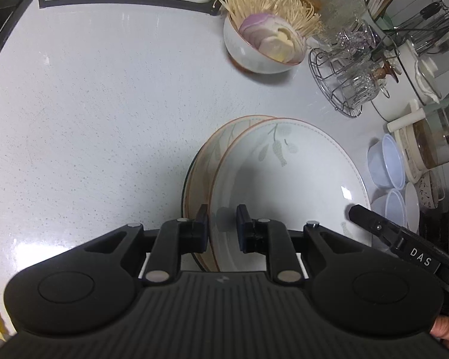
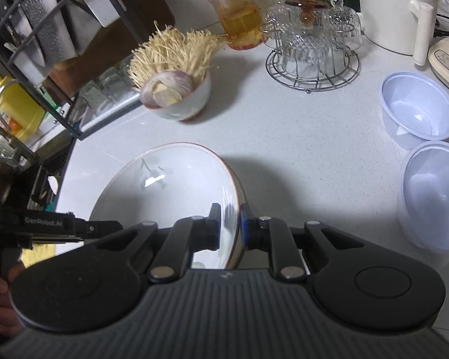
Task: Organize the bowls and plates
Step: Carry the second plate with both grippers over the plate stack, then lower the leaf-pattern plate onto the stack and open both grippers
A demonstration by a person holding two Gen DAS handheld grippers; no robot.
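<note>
Two plates sit stacked on the white counter [image 1: 89,104], and both my claws are at the upper one. My left claw [image 1: 222,229] straddles the near rim of the top plate [image 1: 284,173], one pad on each side of the rim, jaws narrow; whether the pads actually press the rim I cannot tell. The lower plate [image 1: 203,161] peeks out to the left of that claw, its rim offset from the top one. My right claw [image 2: 229,227] has its jaws pinched narrow on the opposite rim of the top plate [image 2: 170,191], rim wedged between the pads. In the left view the right claw's finger [image 1: 371,218] lies over the plate's far-right edge. Ahead of the left claw, beyond the plates, stands a bowl [image 1: 254,51] filled with enoki [image 1: 263,3] and sliced onion [image 1: 254,25]. Right of the right claw sit two clear plastic bowls [image 2: 419,110], one behind the other. Farther ahead of it, a wire rack [image 2: 311,62] holds upturned glasses, with a red-lidded jar [image 2: 236,12] just to its left.
</note>
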